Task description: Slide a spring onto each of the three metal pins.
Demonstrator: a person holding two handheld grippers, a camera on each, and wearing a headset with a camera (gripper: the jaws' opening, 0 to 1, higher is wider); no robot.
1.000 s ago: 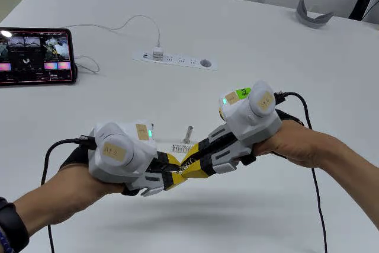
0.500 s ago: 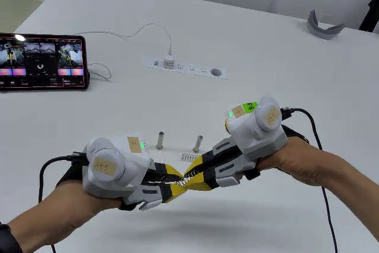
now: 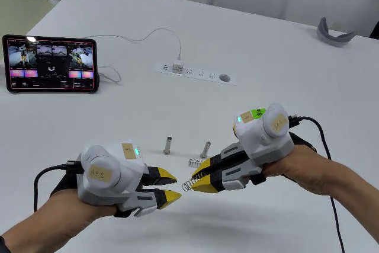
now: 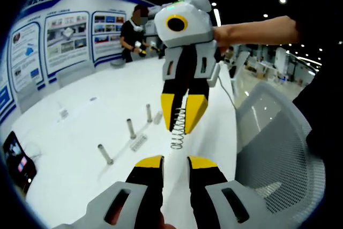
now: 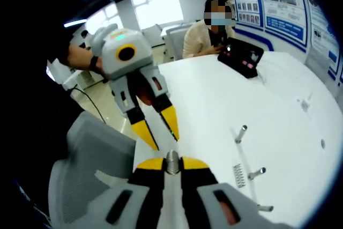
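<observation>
My right gripper [image 3: 199, 178] is shut on a small metal spring [image 3: 190, 183], which sticks out of its yellow tips toward my left gripper [image 3: 169, 186]. The left gripper is open, with nothing between its fingers, a short way from the spring's free end. In the left gripper view the spring [image 4: 178, 131] hangs from the right gripper [image 4: 181, 127], above my own open jaws. Two upright metal pins [image 3: 167, 145] [image 3: 205, 149] stand on the white table just beyond the grippers. Three pins [image 4: 131, 128] show in the left gripper view. Another spring [image 3: 195, 162] lies loose beside them.
A tablet [image 3: 51, 63] stands at the back left, and a white power strip [image 3: 194, 73] with a cable lies at the back centre. A grey curved object [image 3: 334, 34] rests at the far right. A grey mesh chair [image 4: 278, 138] is next to the table.
The two grippers, pressed together a second ago, have drawn apart. The left gripper has opened and pulled back left; the spring stays in the right gripper. The head camera has shifted.
</observation>
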